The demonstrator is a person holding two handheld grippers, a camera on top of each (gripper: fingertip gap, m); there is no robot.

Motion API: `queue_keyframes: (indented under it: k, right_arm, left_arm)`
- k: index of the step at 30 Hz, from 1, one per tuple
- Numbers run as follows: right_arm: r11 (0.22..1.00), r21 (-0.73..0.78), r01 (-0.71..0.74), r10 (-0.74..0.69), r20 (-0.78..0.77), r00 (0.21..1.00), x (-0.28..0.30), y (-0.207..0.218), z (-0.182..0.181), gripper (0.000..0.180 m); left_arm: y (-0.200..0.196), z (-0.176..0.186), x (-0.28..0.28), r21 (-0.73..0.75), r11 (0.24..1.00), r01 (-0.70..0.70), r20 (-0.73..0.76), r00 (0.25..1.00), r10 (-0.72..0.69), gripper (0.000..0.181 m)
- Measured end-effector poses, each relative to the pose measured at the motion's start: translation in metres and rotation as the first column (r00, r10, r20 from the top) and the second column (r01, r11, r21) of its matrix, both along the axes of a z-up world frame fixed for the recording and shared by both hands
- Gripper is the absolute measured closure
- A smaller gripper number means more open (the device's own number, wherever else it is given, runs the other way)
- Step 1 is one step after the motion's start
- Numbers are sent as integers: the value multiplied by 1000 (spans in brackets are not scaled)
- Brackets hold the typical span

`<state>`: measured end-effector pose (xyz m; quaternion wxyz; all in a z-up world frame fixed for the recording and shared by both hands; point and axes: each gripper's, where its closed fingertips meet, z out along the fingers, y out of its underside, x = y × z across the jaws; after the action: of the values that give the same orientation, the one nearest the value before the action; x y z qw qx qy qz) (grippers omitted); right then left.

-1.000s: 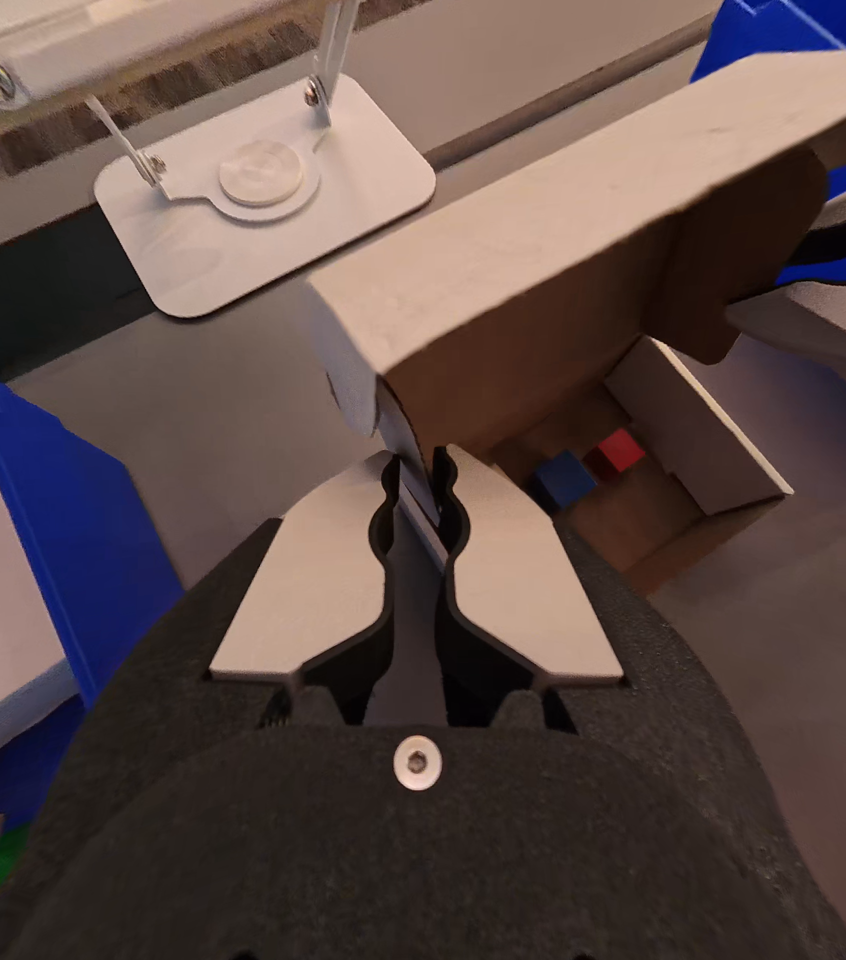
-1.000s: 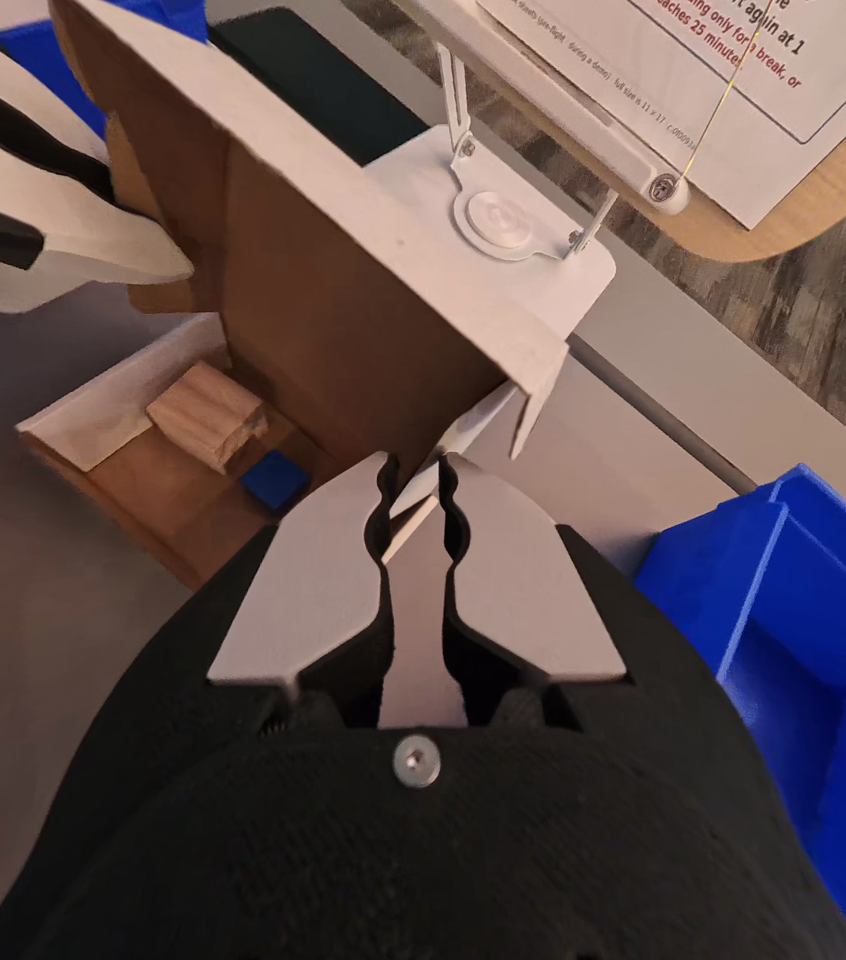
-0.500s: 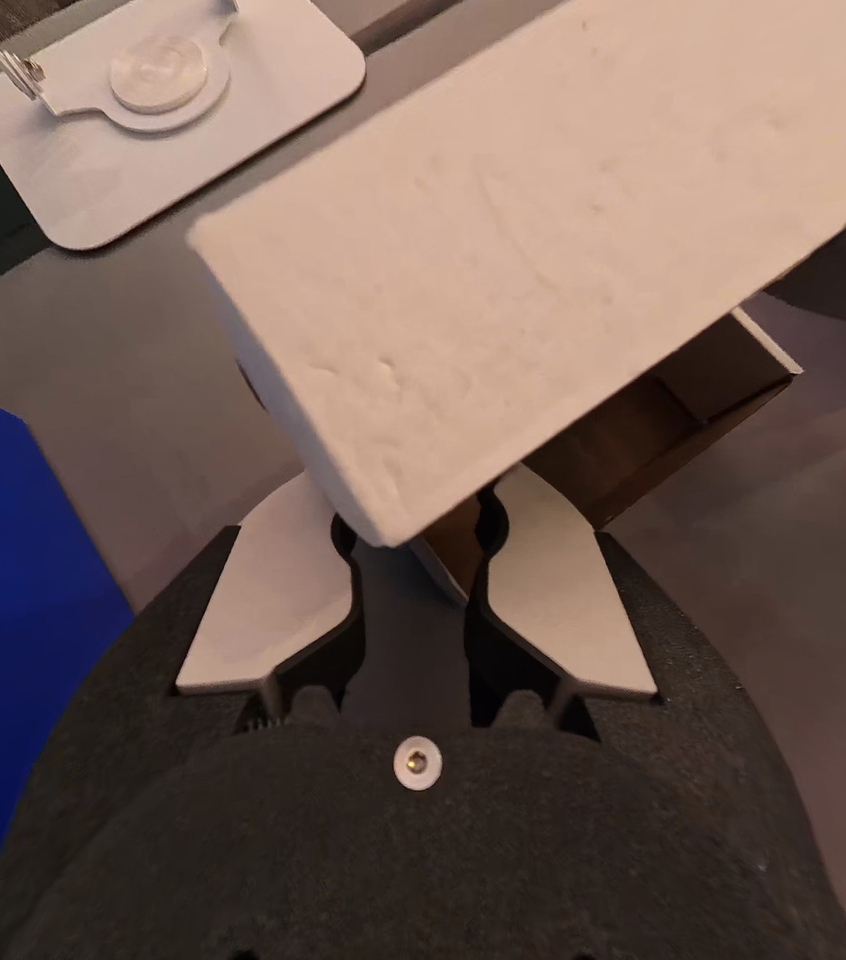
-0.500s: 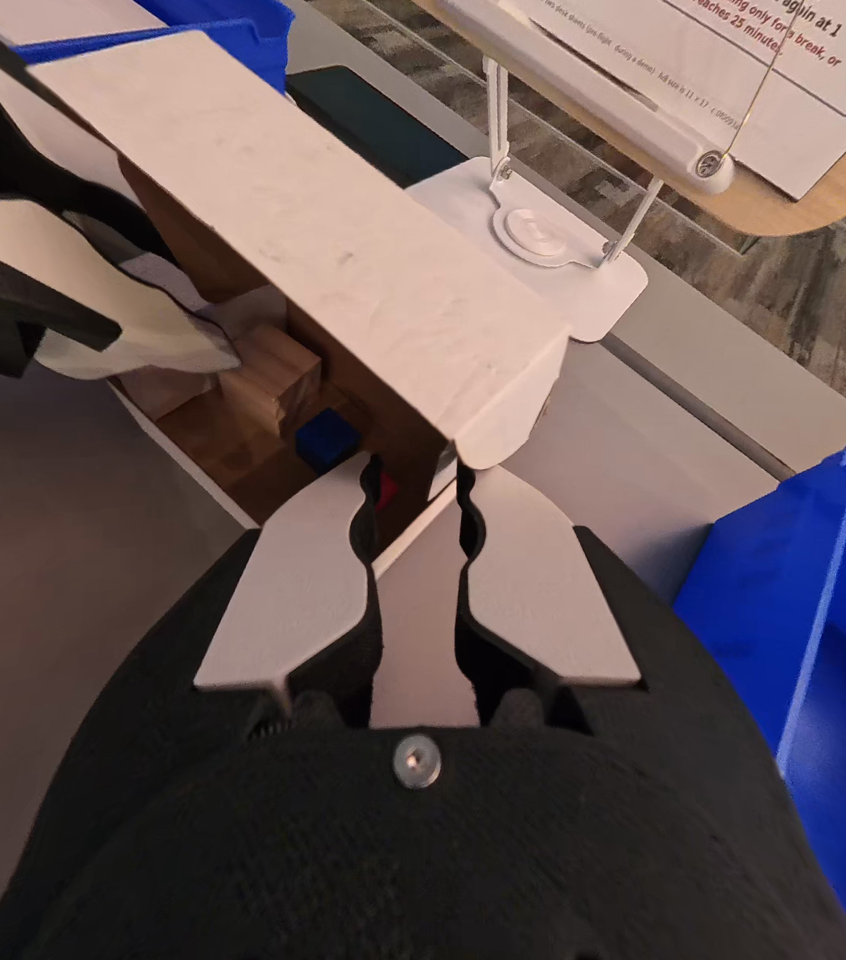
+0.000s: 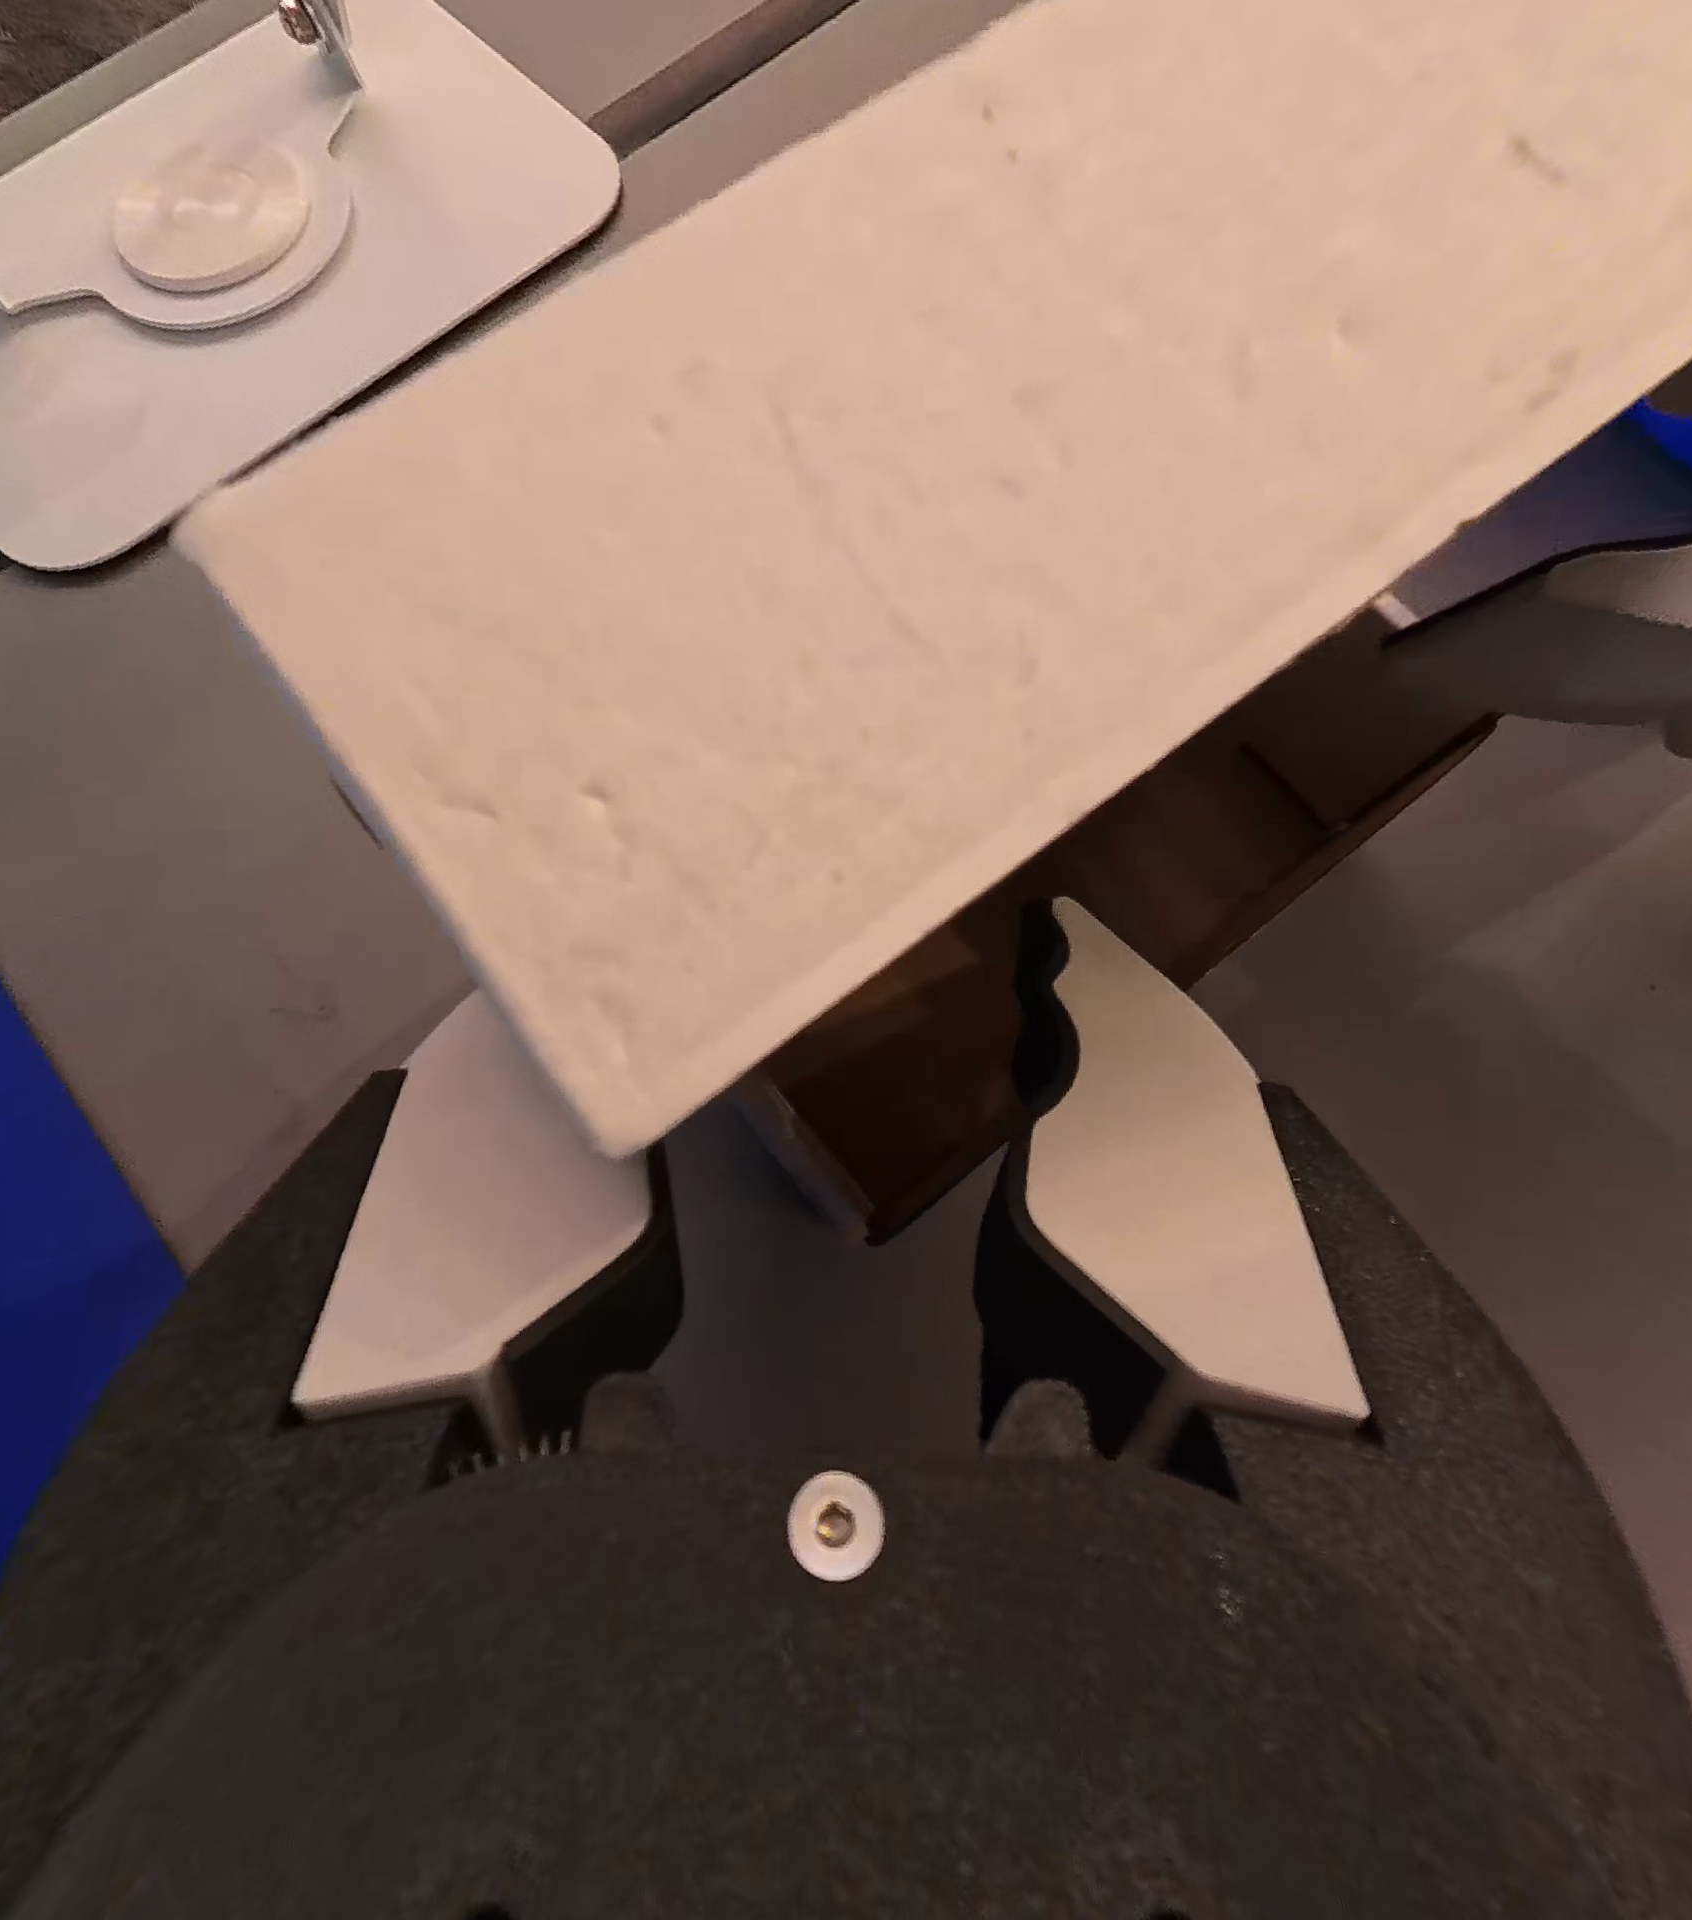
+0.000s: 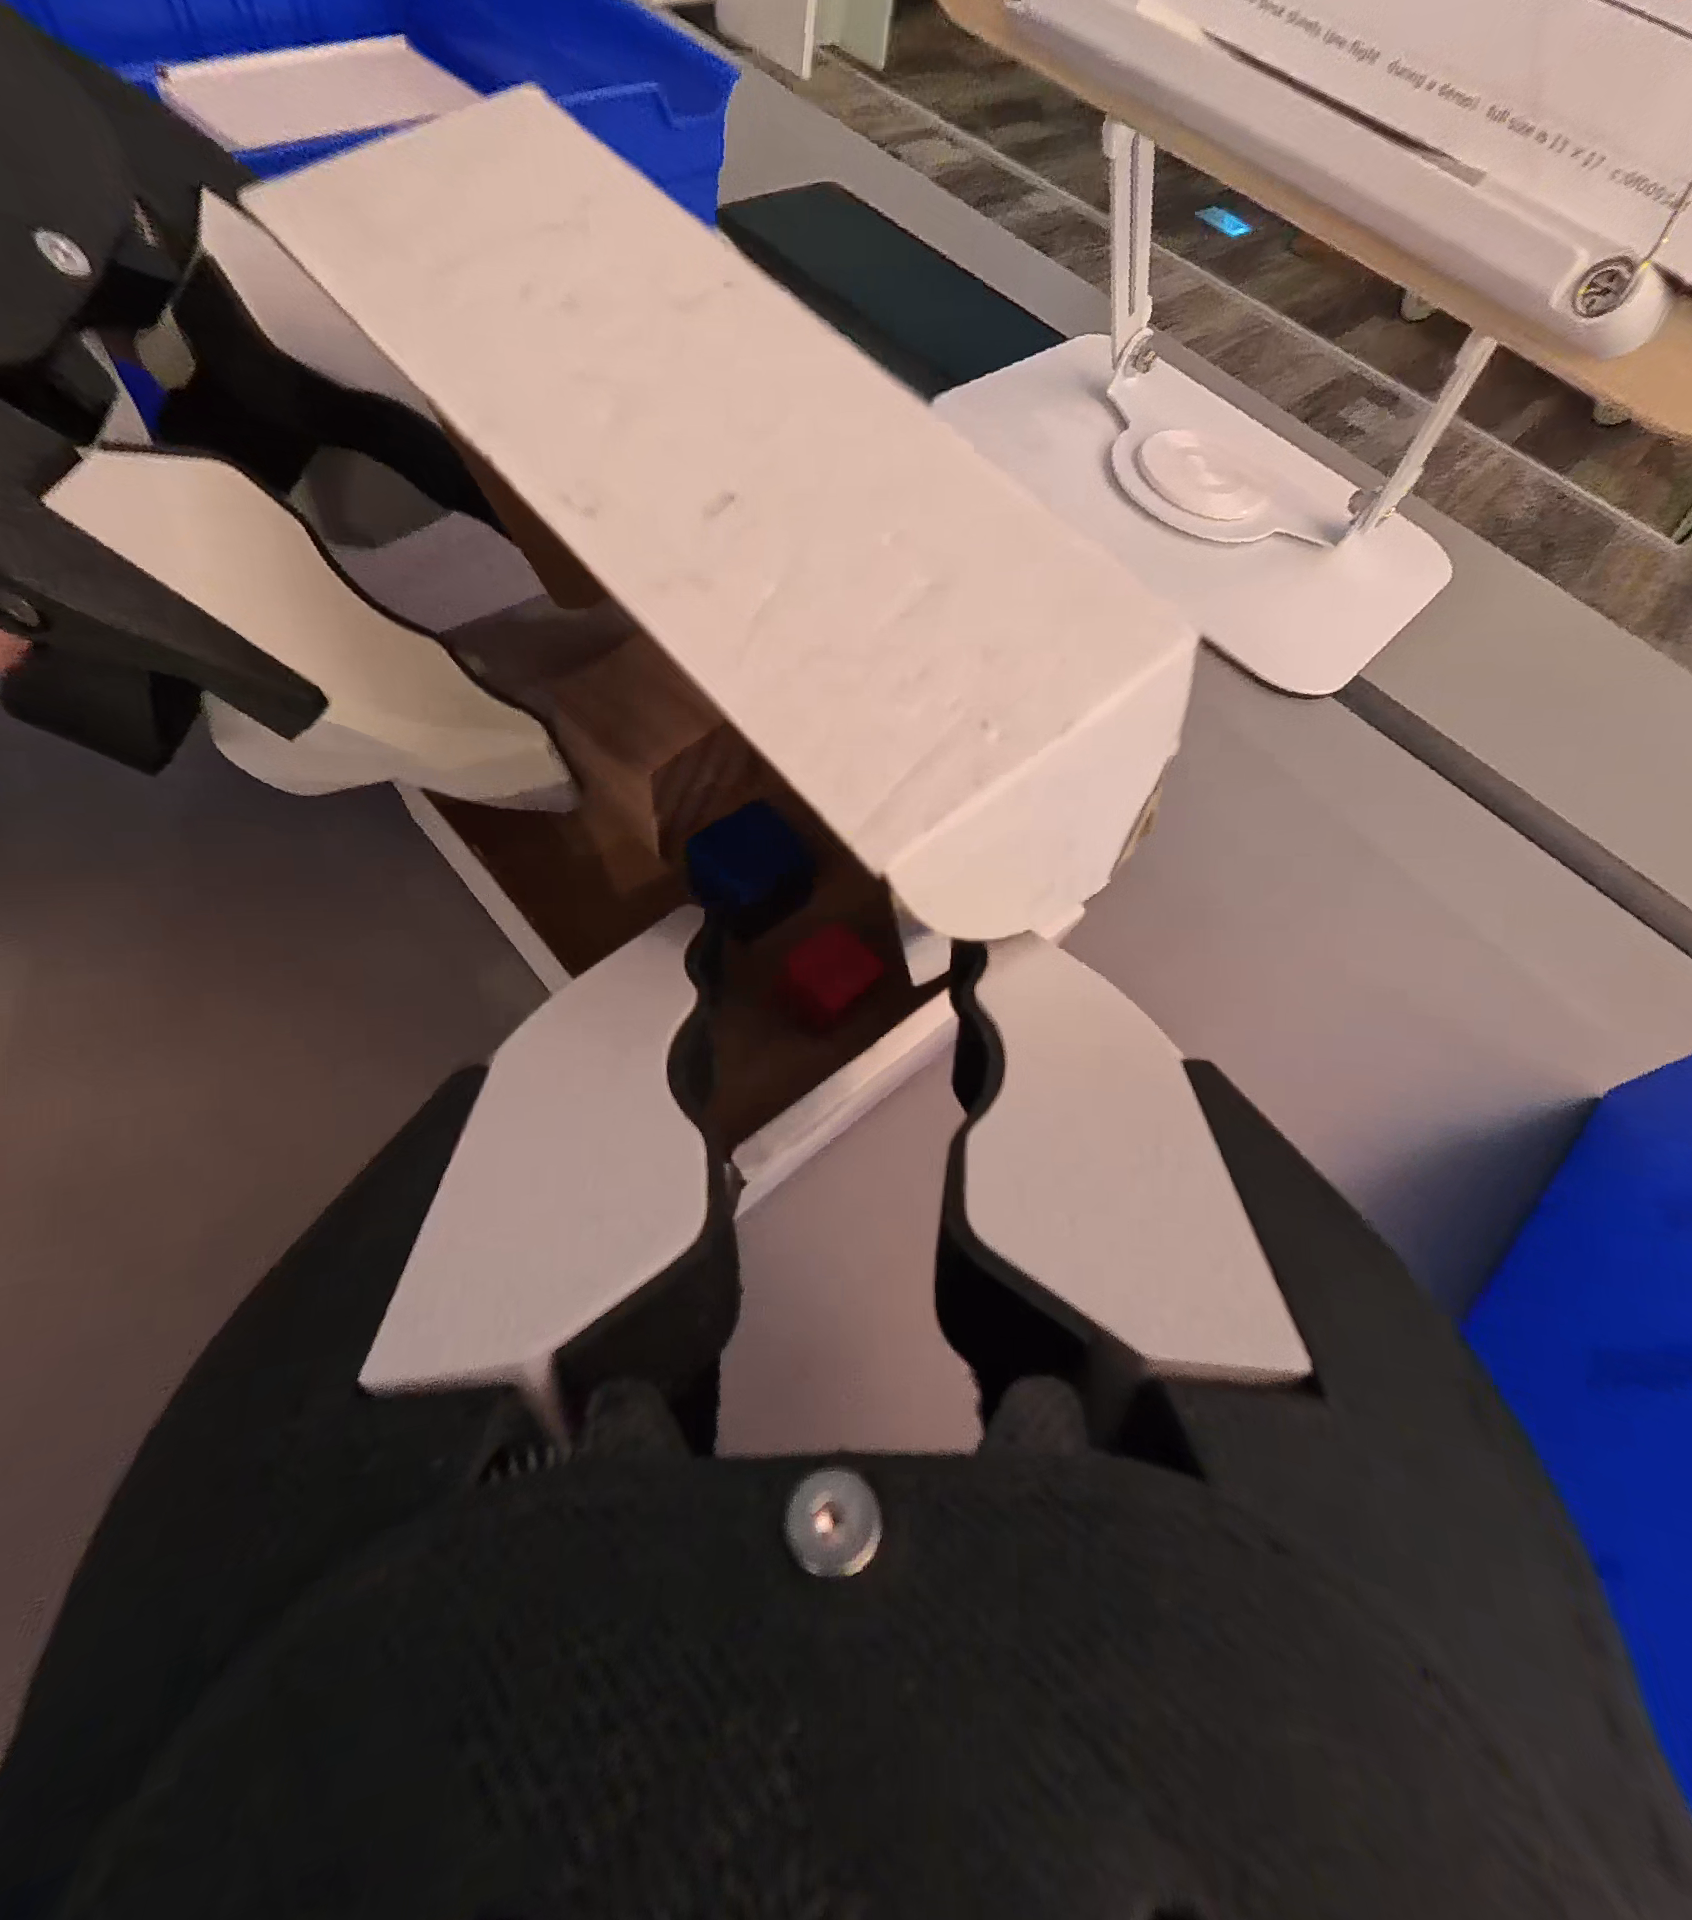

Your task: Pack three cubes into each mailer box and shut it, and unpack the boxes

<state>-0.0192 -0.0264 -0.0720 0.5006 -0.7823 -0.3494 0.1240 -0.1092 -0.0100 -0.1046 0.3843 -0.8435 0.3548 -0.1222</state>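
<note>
Only the right wrist view looks under the half-lowered lid of the white cardboard mailer box (image 6: 717,499) on the grey table (image 6: 146,1091): a blue cube (image 6: 746,854) and a red cube (image 6: 829,977) sit at 12 o'clock, beside a pale wooden block that is partly hidden. The right hand-held gripper (image 6: 826,961) is spread astride the box's end wall. In the left wrist view the lid (image 5: 925,499) covers the contents and one fingertip of the spread left hand-held gripper (image 5: 826,997).

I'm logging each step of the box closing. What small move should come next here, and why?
Probably press the white lid down the rest of the way. It hangs half-closed over the mailer box, with the blue cube and red cube inside, and the left gripper and right gripper are open at either end.
</note>
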Motion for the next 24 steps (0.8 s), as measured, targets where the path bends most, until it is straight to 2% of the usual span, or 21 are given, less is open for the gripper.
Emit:
queue_keyframes:
  k: [6,15,18,22,24]
  right_arm:
    - [997,-74,10,2,168,986,5,-1,-33,135]
    - [998,-46,51,-40,206,978,22,2,-24,133]
    - [998,-56,27,-18,164,986,28,-3,-12,131]
    - [995,-68,-72,74,33,997,23,-19,12,131]
    - [988,-71,-138,132,-93,987,16,-29,28,131]
  left_arm:
    - [-9,0,-3,-39,999,20,-14,1000,-21,108]
    - [-19,5,-18,-72,997,17,-46,999,-20,112]
    - [-26,24,-24,-48,998,37,-19,999,-38,115]
    - [-41,81,-28,41,994,102,203,973,-108,122]
    - [-41,105,-40,117,990,81,285,952,-111,127]
